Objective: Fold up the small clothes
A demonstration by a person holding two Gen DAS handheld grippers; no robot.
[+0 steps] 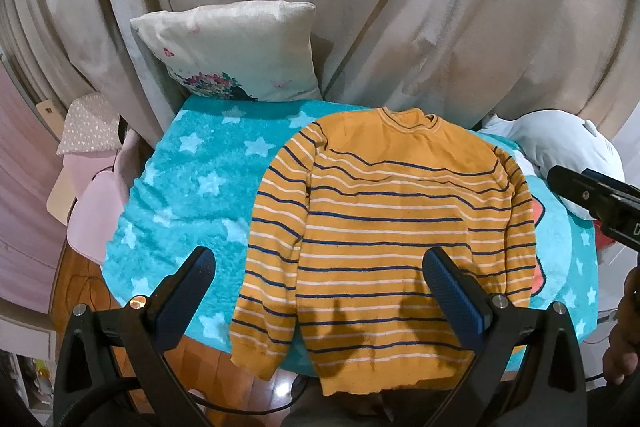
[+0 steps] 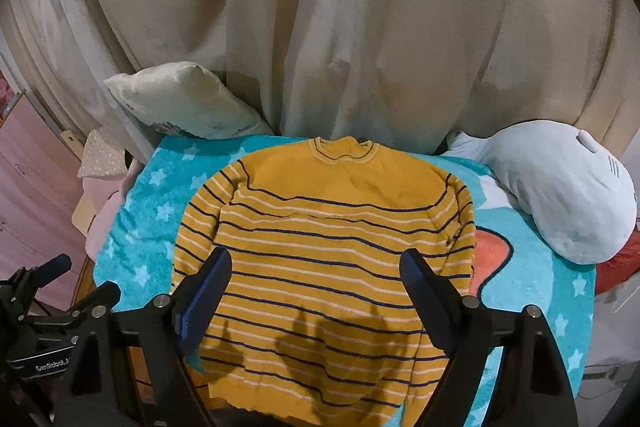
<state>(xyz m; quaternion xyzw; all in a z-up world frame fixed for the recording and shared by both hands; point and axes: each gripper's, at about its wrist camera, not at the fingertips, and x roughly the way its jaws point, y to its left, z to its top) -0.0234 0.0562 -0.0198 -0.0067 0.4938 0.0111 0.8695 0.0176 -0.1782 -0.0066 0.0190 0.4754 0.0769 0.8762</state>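
Observation:
A small mustard-yellow sweater (image 1: 396, 211) with navy and white stripes lies flat, collar away from me, on a turquoise star-print blanket (image 1: 188, 187). Both sleeves lie along its sides and the hem hangs over the near edge. It also shows in the right wrist view (image 2: 320, 239). My left gripper (image 1: 320, 263) is open and empty, hovering above the sweater's lower left part. My right gripper (image 2: 316, 267) is open and empty above the sweater's lower middle. The right gripper's body shows at the right edge of the left wrist view (image 1: 596, 195).
A white printed pillow (image 1: 236, 51) leans against beige curtains (image 1: 400, 7) at the back left. A pale grey plush toy (image 2: 560, 191) lies at the back right. Pink items (image 1: 96, 195) sit left of the blanket. Wooden floor (image 1: 224, 379) shows below the near edge.

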